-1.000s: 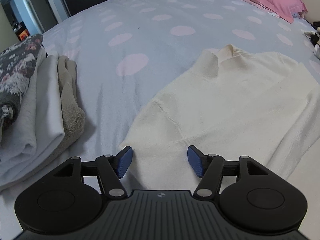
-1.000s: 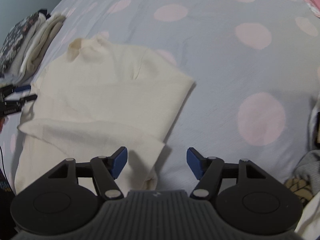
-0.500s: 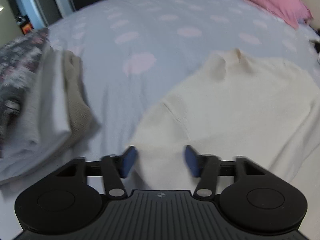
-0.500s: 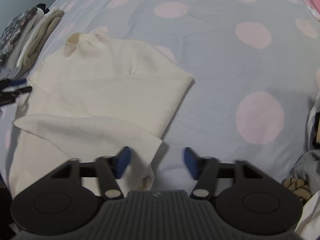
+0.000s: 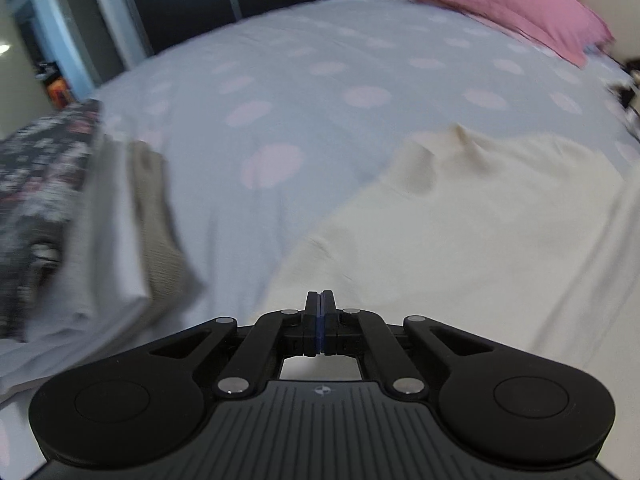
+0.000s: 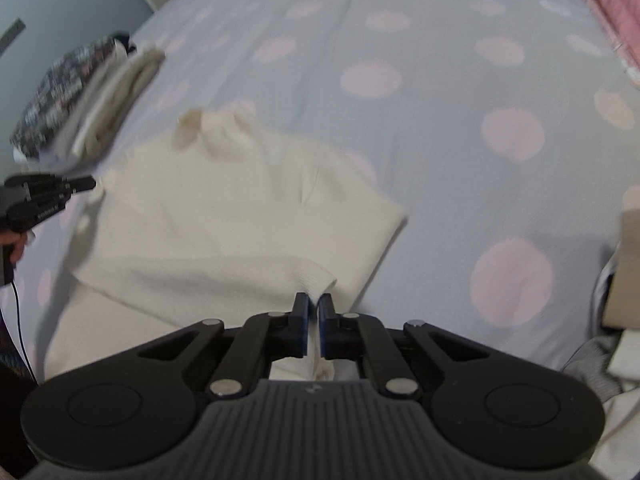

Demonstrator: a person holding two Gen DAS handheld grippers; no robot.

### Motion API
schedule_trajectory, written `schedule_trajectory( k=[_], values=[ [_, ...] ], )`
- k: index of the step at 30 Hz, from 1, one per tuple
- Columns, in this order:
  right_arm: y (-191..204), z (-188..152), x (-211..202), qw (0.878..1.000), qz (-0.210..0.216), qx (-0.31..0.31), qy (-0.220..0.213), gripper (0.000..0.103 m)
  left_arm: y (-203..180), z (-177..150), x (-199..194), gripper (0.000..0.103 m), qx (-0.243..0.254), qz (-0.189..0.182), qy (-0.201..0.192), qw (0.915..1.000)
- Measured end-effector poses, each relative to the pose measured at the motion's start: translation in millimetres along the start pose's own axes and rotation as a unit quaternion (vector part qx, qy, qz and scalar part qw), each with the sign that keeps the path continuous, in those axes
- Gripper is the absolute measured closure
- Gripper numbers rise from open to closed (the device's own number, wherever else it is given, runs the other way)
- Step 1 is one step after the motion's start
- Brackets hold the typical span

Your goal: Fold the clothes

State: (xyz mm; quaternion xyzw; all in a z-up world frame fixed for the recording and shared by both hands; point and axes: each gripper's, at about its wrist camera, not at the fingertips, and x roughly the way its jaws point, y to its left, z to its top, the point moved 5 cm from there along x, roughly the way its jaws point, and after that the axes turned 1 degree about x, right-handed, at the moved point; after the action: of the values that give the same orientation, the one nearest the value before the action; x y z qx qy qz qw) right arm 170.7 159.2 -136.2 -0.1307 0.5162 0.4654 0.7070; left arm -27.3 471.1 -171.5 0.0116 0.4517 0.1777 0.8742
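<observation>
A cream sweater lies on the dotted bedsheet, collar away from me and one sleeve folded across its body. My left gripper is shut on the sweater's near left edge by the shoulder. It also shows in the right wrist view as the left gripper, pinching that edge. My right gripper is shut on the sweater's folded right side, with cream cloth squeezed between its blue pads. Both views are blurred by motion.
A stack of folded clothes lies to the left, with a dark floral piece on it. Far right sits a pink pillow. More clothes and a box are piled at the right edge. A hand holds the left gripper.
Both grippers were open over the sweater's edges and have now shut on the cloth. The views have shifted and blurred, and the sweater's edges are drawn up at the fingers.
</observation>
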Motion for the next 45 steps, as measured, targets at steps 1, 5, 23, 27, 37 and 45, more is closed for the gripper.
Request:
schedule_trajectory(
  k=[1, 5, 23, 27, 37, 45],
  values=[
    [-3, 4, -6, 1.000, -0.004, 0.004, -0.011, 0.102, 4, 2, -2, 0.103, -0.006, 0.005, -0.003, 1.0000],
    [-17, 8, -7, 1.000, -0.015, 0.024, -0.010, 0.100, 5, 5, -4, 0.103, -0.008, -0.003, -0.012, 0.9999],
    [-5, -9, 67, 0.998, 0.009, 0.058, 0.039, 0.080, -29, -12, 25, 0.088, 0.026, -0.075, 0.010, 0.9968],
    [-1, -8, 58, 0.998, 0.001, 0.043, 0.042, 0.091, -38, -11, 21, 0.100, 0.054, -0.054, 0.005, 0.9970],
    [7, 1, 14, 1.000, -0.005, 0.010, 0.012, 0.097, -33, 1, 6, 0.101, 0.032, -0.038, -0.028, 0.9984],
    [-11, 1, 36, 0.999, -0.027, 0.044, 0.013, 0.095, -27, 7, 4, 0.099, 0.008, -0.030, -0.048, 0.9984]
  ],
)
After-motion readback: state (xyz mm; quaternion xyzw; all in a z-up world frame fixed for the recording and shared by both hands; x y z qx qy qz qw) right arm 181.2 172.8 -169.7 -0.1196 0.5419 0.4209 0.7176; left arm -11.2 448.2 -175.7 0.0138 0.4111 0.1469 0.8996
